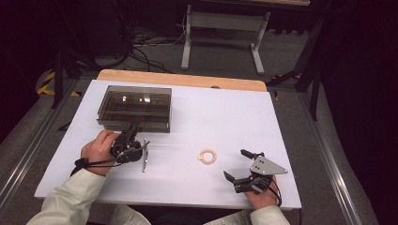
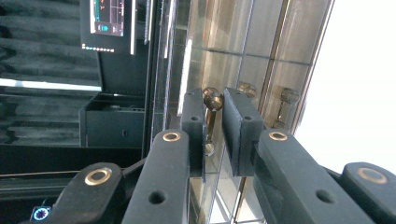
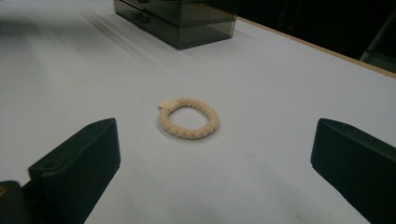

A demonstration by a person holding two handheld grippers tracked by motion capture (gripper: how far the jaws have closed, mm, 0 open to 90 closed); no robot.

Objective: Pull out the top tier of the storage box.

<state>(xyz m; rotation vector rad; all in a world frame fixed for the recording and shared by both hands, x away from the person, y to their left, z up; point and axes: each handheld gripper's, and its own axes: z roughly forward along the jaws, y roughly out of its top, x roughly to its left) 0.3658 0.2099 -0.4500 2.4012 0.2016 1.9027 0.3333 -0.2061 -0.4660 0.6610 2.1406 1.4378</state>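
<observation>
Left gripper (image 2: pixel 214 123) at smoky drawer box (image 1: pixel 135 108) front; jaws narrow, flanking small brass knob (image 2: pixel 213 98), pads apparently closing on it. Box sits far-left on white table (image 1: pixel 225 112). Braided ring (image 3: pixel 188 117) lies mid-table before right gripper (image 1: pixel 244 164), jaws wide, empty. Best practice: pinch knob squarely, pull straight outward, keep box from sliding.

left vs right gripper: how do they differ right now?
The left gripper has its jaws nearly closed around a small knob on the smoky drawer box; the right gripper stands wide open, holding nothing. Left is at the box; right rests short of the braided ring. Both have black jaws.
</observation>
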